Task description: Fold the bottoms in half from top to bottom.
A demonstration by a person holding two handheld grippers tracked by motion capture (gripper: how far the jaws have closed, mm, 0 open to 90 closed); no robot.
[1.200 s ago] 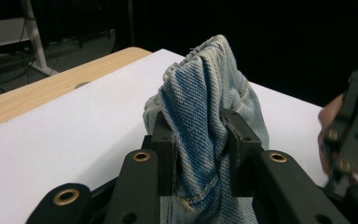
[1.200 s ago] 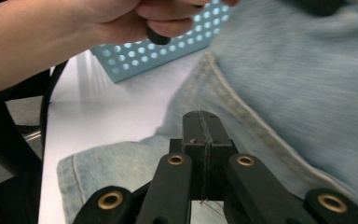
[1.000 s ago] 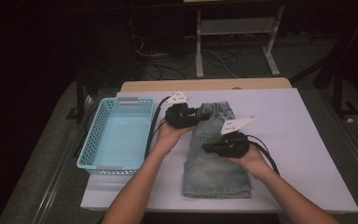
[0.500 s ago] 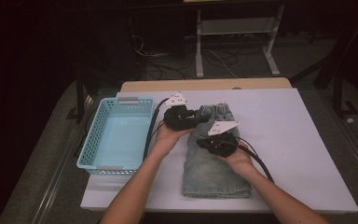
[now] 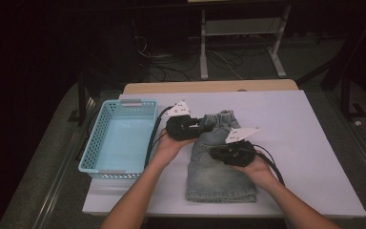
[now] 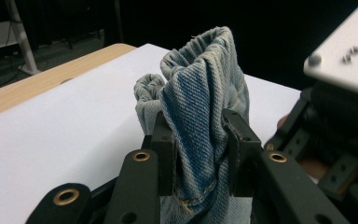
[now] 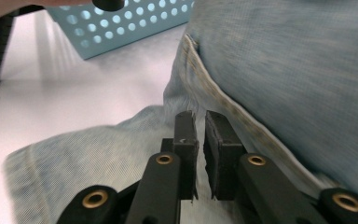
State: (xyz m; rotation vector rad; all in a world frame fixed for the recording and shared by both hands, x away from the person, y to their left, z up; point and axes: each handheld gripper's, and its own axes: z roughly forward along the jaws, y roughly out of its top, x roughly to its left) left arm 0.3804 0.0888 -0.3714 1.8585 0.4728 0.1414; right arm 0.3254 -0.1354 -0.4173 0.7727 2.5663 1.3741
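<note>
While the left gripper (image 6: pixel 200 149) pinches the denim shorts (image 5: pixel 221 167) (bunched up), the right gripper (image 7: pixel 200 133) jaws, just opening slightly, hold nothing.

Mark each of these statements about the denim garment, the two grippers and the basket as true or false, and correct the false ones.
1. The left gripper is clamped on a bunched fold of the denim garment. True.
2. The denim garment lies inside the light blue basket. False: the garment lies on the white table top, beside the basket, and the basket holds nothing.
3. The right gripper has its jaws spread wide. False: only a narrow gap shows between its pads, right above the denim, and the jaws have just been opening slightly; no cloth shows between them.
4. The basket stands to the left of the garment in the high view. True.
</note>
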